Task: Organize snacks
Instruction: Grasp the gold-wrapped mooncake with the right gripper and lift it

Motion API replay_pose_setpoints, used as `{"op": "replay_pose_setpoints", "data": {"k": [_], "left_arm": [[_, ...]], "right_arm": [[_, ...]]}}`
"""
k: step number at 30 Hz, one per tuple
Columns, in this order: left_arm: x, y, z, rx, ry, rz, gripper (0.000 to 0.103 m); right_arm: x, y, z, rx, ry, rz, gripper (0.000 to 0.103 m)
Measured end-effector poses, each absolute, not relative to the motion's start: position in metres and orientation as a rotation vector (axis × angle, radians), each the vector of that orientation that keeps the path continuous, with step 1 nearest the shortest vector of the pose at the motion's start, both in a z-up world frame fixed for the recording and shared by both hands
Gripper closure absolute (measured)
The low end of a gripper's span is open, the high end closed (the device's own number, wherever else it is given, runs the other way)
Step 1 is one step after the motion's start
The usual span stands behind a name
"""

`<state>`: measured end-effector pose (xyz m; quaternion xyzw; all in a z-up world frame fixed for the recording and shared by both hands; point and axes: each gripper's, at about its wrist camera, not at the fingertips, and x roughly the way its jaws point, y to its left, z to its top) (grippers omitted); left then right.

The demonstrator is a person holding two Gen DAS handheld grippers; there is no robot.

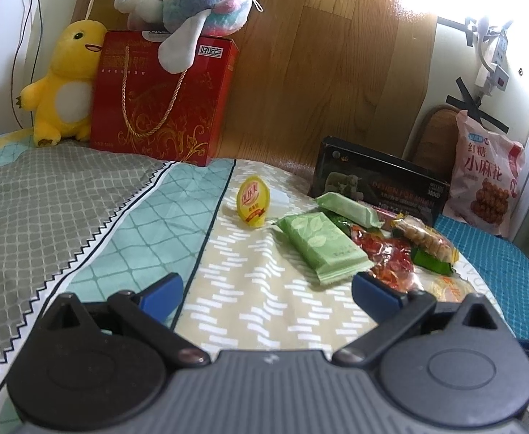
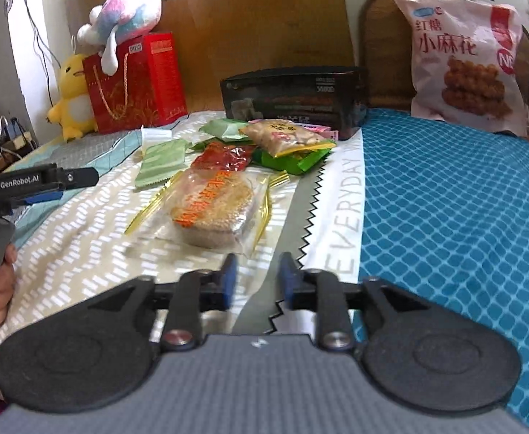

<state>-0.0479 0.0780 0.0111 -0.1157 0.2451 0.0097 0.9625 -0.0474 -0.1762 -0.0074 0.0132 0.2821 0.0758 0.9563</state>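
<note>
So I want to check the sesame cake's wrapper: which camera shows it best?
The right wrist view: the sesame cake lies whole in its clear wrapper just ahead of the tongs. The left wrist view shows only a sliver at its right finger.

Sesame cake packet (image 2: 210, 213), empty right gripper (image 2: 257, 282)

Your left gripper (image 1: 266, 291) and right gripper (image 2: 254, 282) share grey ribbed bodies, black linkage arms, silver screws, blue pads; "GenRobot.AI" marks one.
</note>
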Motion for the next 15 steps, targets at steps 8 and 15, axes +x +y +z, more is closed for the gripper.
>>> {"op": "replay_pose_setpoints", "data": {"k": [8, 15], "left_arm": [[-0.051, 0.070, 0.013, -0.187, 0.479, 0.044, 0.000], [-0.055, 0.064, 0.015, -0.142, 0.455, 0.074, 0.000]], "right_arm": [[-0.052, -0.174, -0.012, 0.029, 0.530, 0.157, 0.042], [-0.056, -0.184, -0.012, 0.104, 0.502, 0.155, 0.039]]}}
